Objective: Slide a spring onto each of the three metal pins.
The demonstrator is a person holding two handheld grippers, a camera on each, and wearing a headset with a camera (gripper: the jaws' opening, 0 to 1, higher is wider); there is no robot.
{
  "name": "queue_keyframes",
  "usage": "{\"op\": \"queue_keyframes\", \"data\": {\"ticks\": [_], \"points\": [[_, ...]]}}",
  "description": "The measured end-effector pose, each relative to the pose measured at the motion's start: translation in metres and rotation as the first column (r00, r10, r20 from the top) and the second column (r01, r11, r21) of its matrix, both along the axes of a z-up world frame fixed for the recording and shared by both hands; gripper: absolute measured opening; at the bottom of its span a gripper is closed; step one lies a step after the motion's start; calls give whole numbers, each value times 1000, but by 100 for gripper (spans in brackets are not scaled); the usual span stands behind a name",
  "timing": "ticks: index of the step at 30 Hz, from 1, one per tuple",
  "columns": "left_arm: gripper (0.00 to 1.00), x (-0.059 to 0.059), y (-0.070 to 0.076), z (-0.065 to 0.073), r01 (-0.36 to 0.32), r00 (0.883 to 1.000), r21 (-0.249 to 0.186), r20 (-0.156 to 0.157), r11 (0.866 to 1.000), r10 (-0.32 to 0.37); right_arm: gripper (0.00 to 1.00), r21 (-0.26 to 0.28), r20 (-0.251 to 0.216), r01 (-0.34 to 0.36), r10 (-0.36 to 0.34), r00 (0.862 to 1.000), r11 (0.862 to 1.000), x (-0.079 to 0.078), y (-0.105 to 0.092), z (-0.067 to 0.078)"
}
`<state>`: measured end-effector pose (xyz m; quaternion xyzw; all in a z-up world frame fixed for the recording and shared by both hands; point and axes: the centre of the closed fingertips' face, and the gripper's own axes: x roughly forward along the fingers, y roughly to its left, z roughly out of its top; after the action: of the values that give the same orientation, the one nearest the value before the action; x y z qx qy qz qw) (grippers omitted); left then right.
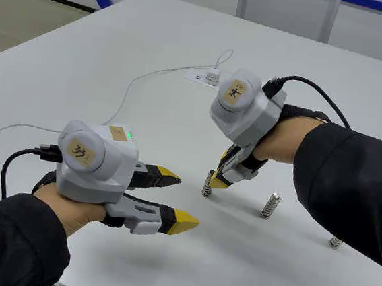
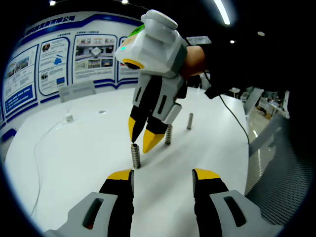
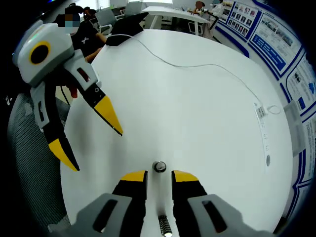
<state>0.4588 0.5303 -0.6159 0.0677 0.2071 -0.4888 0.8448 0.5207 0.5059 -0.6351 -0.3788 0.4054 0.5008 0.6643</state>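
Observation:
Three small metal springs stand upright on the white table (image 1: 116,75), each around a pin: one (image 1: 207,183), a second (image 1: 270,205) and a third (image 1: 335,242) at the right, partly behind my sleeve. My right gripper (image 1: 216,180) points down with its jaws a narrow gap apart, tips just above the first spring (image 2: 135,155); that pin's round top (image 3: 159,166) shows just beyond its tips (image 3: 159,174). My left gripper (image 1: 177,197) hovers to the left, wide open and holding nothing, with its jaws (image 2: 163,174) aimed at the springs.
A thin white cable (image 1: 150,75) runs across the table to a small white plug on a label (image 1: 213,77) behind the right gripper. A chair (image 1: 288,10) stands beyond the far edge. The table's edge (image 2: 247,143) lies past the row of springs.

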Motion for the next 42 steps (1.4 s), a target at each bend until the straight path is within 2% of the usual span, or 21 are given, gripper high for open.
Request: {"op": "queue_keyframes", "data": {"ticks": [6, 9, 15, 21, 27, 34, 39, 42], "points": [[50, -1, -2, 0, 7, 1000, 3, 1, 1000, -7, 22, 32, 26, 11, -12, 1000, 999, -9, -6, 13], [51, -2, -3, 0, 13, 1000, 5, 1, 1000, -13, 23, 50, 39, 22, -24, 999, 999, -5, -11, 15], [51, -4, -5, 0, 27, 1000, 11, 3, 1000, -27, 24, 96, 57, 53, -59, 997, 994, -19, -22, 23], [52, -6, -8, -1, 38, 999, 15, 1, 999, -38, 25, 127, 61, 91, -99, 993, 988, -30, -37, 24], [53, -9, -10, -3, 52, 999, 21, -4, 998, -52, 25, 180, 51, 146, -157, 986, 973, -42, -50, 28], [54, -9, -10, -3, 52, 999, 16, -8, 999, -52, 25, 217, 54, 193, -209, 977, 957, -51, -65, 30], [55, -10, -10, -3, 51, 999, 13, -13, 999, -50, 26, 254, 56, 224, -245, 968, 941, -61, -75, 32], [55, -12, -12, -5, 60, 998, 17, -19, 998, -59, 26, 280, 46, 256, -279, 959, 925, -68, -83, 32]]}}
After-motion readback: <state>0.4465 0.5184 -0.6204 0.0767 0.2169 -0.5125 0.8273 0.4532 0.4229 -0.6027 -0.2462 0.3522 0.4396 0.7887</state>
